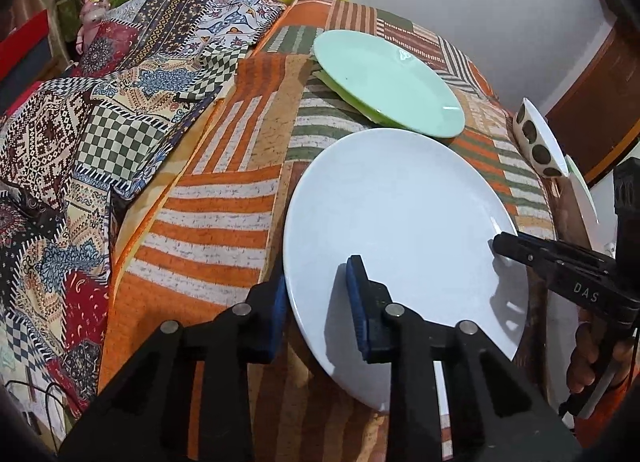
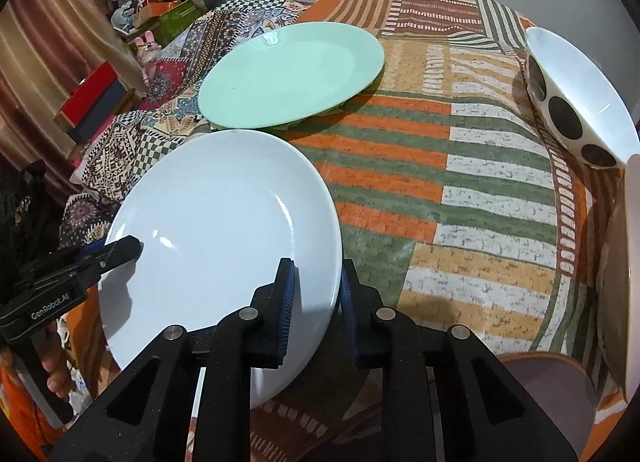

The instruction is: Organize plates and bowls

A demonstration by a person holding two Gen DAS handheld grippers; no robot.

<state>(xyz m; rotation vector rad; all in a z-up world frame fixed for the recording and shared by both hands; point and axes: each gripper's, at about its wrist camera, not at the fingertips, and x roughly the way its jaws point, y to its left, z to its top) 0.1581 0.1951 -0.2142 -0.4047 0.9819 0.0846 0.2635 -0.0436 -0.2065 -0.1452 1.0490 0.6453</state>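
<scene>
Both grippers, left (image 1: 320, 302) & right (image 2: 316, 298), clamp opposite rims of round white ceramic plate (image 2: 224, 230) (tilted) over striped orange-green cloth (image 2: 460, 190).

White plate (image 2: 224, 230) clamped at near rim by right gripper (image 2: 316, 302), far rim by left gripper (image 2: 128, 248). Mint plate (image 2: 288, 74) behind; spotted bowl (image 2: 576, 102) right.

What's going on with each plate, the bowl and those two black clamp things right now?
White plate: gripped at opposite rims by both grippers, near edge jutting past the bed's edge.
Green plate: lying flat on the bedspread, untouched.
Spotted bowl: tilted on its side, untouched.
Left gripper: shut on the white plate's rim.
Right gripper: shut on the opposite rim.
</scene>
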